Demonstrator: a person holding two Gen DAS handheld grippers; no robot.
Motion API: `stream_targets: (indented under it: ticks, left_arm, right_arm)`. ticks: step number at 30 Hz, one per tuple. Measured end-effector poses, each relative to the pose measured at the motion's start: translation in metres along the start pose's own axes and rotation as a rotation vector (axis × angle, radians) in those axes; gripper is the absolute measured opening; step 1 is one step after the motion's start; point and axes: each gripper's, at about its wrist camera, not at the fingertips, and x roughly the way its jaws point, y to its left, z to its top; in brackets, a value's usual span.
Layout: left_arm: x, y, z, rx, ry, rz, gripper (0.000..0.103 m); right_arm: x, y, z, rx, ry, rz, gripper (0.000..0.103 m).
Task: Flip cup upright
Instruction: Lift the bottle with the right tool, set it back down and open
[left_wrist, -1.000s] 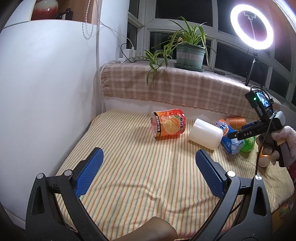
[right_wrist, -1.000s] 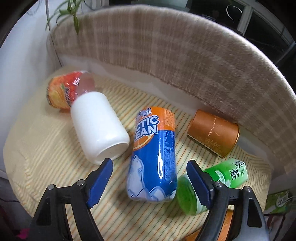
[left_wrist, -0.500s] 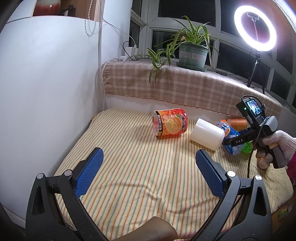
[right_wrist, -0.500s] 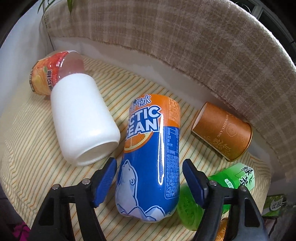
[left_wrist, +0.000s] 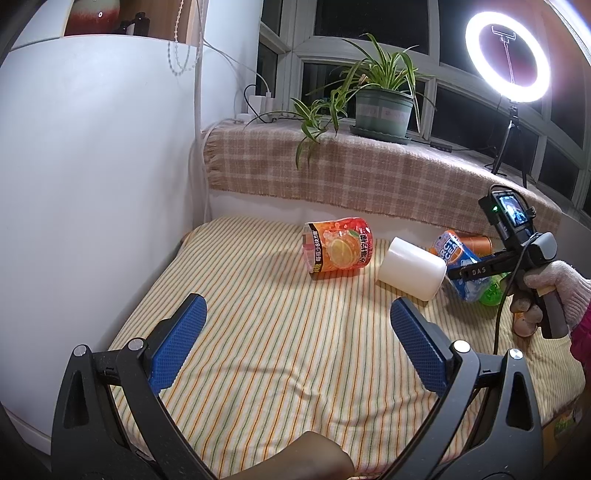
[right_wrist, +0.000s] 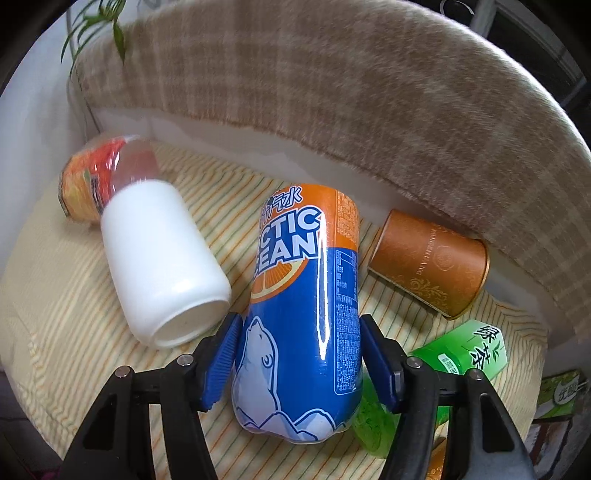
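Observation:
A blue and orange "Arctic Ocean" cup lies on its side on the striped cloth; it also shows in the left wrist view. My right gripper has its blue pads against both sides of the cup's lower body, shut on it. In the left wrist view the right gripper reaches in from the right. My left gripper is open and empty above the near part of the cloth.
A white cup, an orange fruit-print cup, a brown cup and a green tea cup lie on their sides around it. A plaid-covered ledge with a potted plant runs behind. White wall at left.
My right gripper moved forward over the blue and orange cup and closed its pads onto its sides. The left gripper stayed open and about still.

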Motion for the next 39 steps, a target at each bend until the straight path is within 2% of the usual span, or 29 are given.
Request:
stream_targets:
  ticks: [8, 13, 17, 21, 28, 33, 39]
  left_arm:
    - [-0.005, -0.005, 0.003, 0.007, -0.011, -0.005, 0.101]
    - [-0.006, -0.008, 0.002, 0.010, -0.007, -0.019, 0.101]
    - [-0.005, -0.012, 0.000, 0.013, 0.003, -0.035, 0.101]
    - [-0.001, -0.015, -0.002, 0.011, 0.023, -0.063, 0.101]
    - [0.009, -0.025, -0.008, 0.008, 0.075, -0.136, 0.101]
    - [0.023, -0.033, -0.011, -0.024, 0.147, -0.199, 0.101]
    - [0.034, -0.038, -0.011, -0.046, 0.201, -0.256, 0.101]
  right_arm:
    - [-0.046, -0.016, -0.011, 0.107, -0.123, 0.043, 0.066]
    - [-0.078, -0.015, -0.030, 0.181, -0.194, 0.111, 0.066]
    - [-0.092, -0.007, -0.062, 0.252, -0.217, 0.192, 0.066]
    - [-0.095, 0.007, -0.092, 0.294, -0.206, 0.241, 0.066]
    - [-0.079, 0.021, -0.136, 0.397, -0.125, 0.354, 0.066]
    - [-0.060, 0.024, -0.148, 0.479, -0.080, 0.388, 0.067]
    - [-0.048, 0.025, -0.151, 0.491, -0.052, 0.398, 0.069]
